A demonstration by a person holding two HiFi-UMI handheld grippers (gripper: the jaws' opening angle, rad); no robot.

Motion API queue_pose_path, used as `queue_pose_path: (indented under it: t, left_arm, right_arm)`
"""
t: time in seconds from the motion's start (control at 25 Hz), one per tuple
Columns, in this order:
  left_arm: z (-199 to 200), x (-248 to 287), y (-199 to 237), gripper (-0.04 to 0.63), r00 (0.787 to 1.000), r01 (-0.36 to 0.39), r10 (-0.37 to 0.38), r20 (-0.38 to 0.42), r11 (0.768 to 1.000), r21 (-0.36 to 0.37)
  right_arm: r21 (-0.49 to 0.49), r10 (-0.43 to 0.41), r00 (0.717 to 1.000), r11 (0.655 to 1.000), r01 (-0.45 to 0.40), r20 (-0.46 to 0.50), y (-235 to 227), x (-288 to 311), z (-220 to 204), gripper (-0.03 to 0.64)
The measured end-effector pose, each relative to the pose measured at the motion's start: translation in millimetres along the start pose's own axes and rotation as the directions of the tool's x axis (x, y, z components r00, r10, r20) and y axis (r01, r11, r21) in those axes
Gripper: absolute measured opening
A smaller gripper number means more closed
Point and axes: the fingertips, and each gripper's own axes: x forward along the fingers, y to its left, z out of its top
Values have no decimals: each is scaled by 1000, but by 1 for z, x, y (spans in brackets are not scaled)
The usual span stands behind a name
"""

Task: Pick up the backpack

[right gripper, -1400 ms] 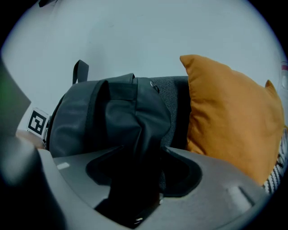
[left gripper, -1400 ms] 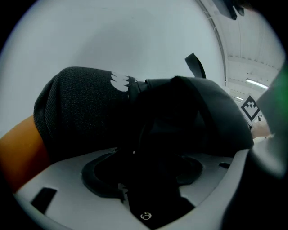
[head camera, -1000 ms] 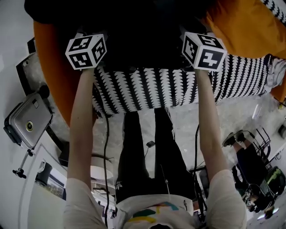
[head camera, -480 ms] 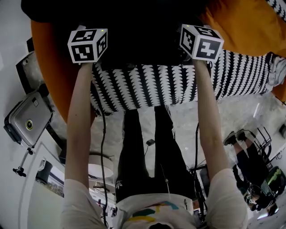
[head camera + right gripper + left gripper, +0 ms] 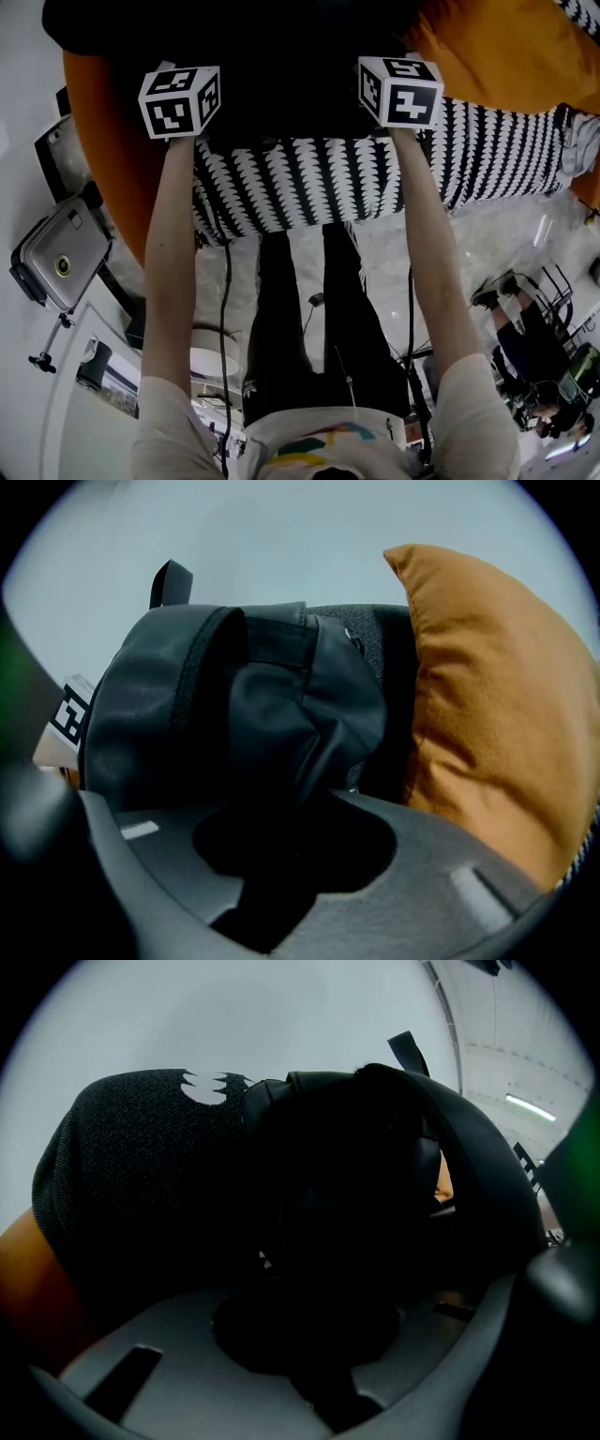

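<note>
Black leathery backpack [image 5: 253, 705], creased, soft; plump orange cushion [image 5: 487, 714] beside.

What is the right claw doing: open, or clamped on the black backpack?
Clamping, it seems: the jaws of the right gripper have just been closing, and a creased fold of the backpack bunches down between them.

Black leathery backpack [image 5: 234, 705], creased, slumped upright against orange cushion [image 5: 487, 714].
</note>
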Motion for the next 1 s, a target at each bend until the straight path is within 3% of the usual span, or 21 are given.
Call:
queue_pose_path:
  t: [0.12, 0.44, 0.76, 1.0]
  left_arm:
    - [-7, 5, -17, 57, 1000, 10, -8, -25, 999, 52]
    - [0, 2, 31, 52, 999, -48, 48, -11, 999, -5]
    - [-3, 0, 17, 48, 999, -50, 50, -16, 999, -5]
    - [16, -23, 21, 46, 997, -71, 71, 19, 997, -16]
  right_arm:
    - [41, -22, 1000, 999, 22, 4, -8, -8, -25, 110]
    - [-33, -9, 1000, 999, 9, -3, 18, 30, 8, 94]
    - [-46, -1, 1000, 999, 0, -1, 11, 24, -1, 86]
    - [-82, 4, 1000, 997, -2, 24, 25, 4, 25, 77]
